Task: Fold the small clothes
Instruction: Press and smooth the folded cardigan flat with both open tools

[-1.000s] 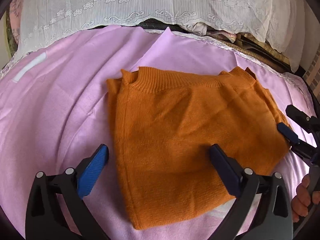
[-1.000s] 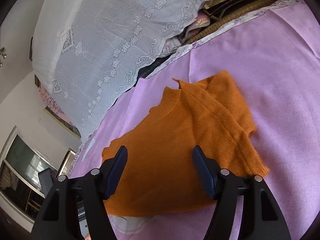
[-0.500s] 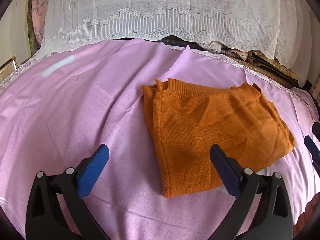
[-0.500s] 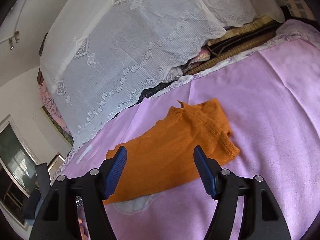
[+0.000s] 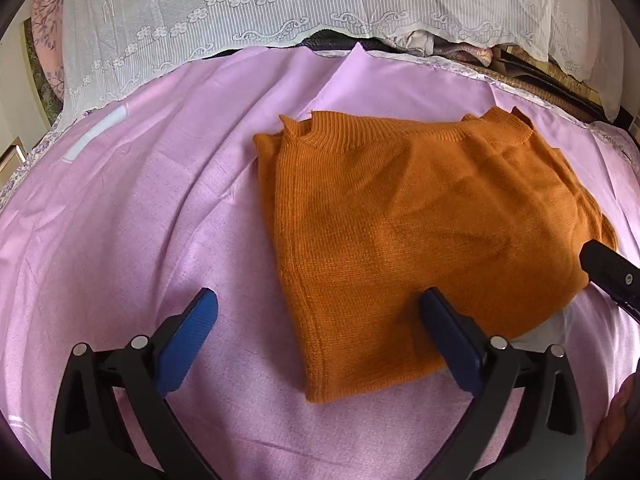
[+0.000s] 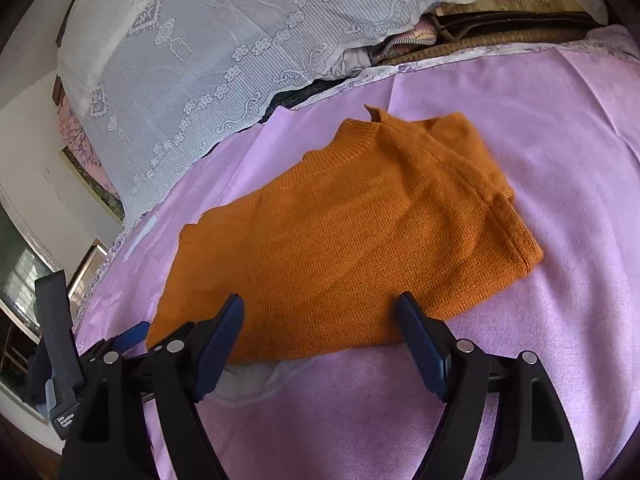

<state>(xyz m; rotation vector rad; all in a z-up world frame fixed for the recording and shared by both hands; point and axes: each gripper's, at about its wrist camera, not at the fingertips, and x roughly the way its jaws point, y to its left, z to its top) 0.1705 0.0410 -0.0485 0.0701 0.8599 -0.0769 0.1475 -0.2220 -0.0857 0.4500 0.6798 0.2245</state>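
Observation:
An orange knit sweater (image 5: 420, 232) lies folded into a compact rectangle on the pink bedsheet (image 5: 140, 220), collar toward the far side. It also shows in the right wrist view (image 6: 352, 236). My left gripper (image 5: 316, 312) is open and empty, its fingers straddling the sweater's near left corner. My right gripper (image 6: 320, 316) is open and empty, just short of the sweater's near edge. Part of the right gripper (image 5: 610, 276) shows at the right edge of the left wrist view. The left gripper (image 6: 60, 360) shows at the left edge of the right wrist view.
A white lace cover (image 5: 280, 12) drapes over piled bedding at the far side. Stacked items and a woven mat (image 6: 500, 28) lie at the back right. A bit of white fabric (image 6: 256, 380) peeks from under the sweater's near edge. A window (image 6: 16, 280) is at left.
Both grippers pulled back from the sweater half a second ago and have since moved in closer again. The sweater has stayed folded in place.

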